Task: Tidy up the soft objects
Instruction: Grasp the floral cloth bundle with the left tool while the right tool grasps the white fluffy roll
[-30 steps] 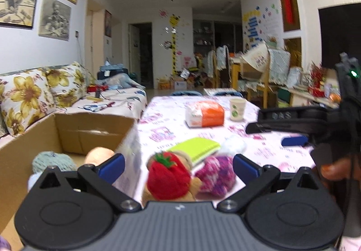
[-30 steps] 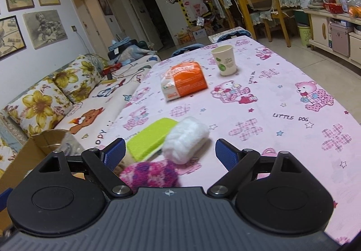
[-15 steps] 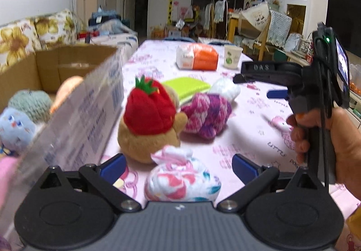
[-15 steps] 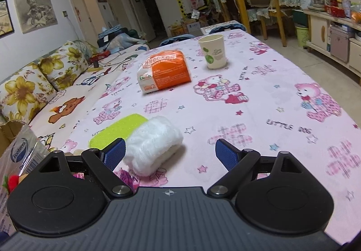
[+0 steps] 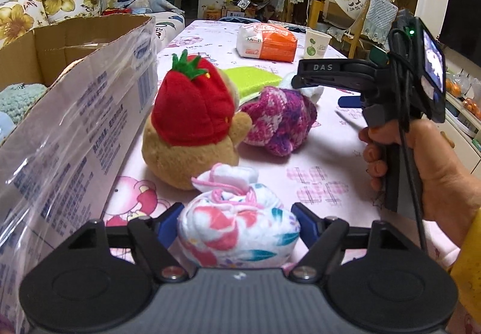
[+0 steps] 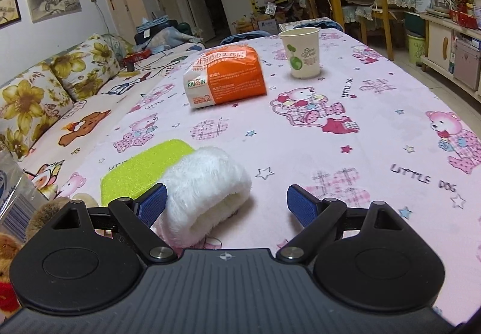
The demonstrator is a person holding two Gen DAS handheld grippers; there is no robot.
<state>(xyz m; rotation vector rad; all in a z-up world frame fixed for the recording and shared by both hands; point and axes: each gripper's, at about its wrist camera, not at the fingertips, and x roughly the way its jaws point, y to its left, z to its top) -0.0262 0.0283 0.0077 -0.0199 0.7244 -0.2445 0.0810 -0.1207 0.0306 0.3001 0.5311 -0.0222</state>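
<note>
In the left wrist view my left gripper has its blue pads against both sides of a white flowered cloth bundle on the table. Behind it sit a brown plush with a red strawberry hat, a pink-purple knitted toy, a green pad and a cardboard box at left holding soft toys. My right gripper is open; a white fluffy roll lies between its fingers, against the left pad. The green pad lies behind it.
An orange-white packet and a paper cup stand farther back on the pink tablecloth. A sofa with flowered cushions runs along the left. Chairs and cabinets stand at the back right.
My left gripper has dropped and pulled back from the box to the flowered bundle and closed onto it. My right gripper has moved forward, so the white roll now lies between its fingers.
</note>
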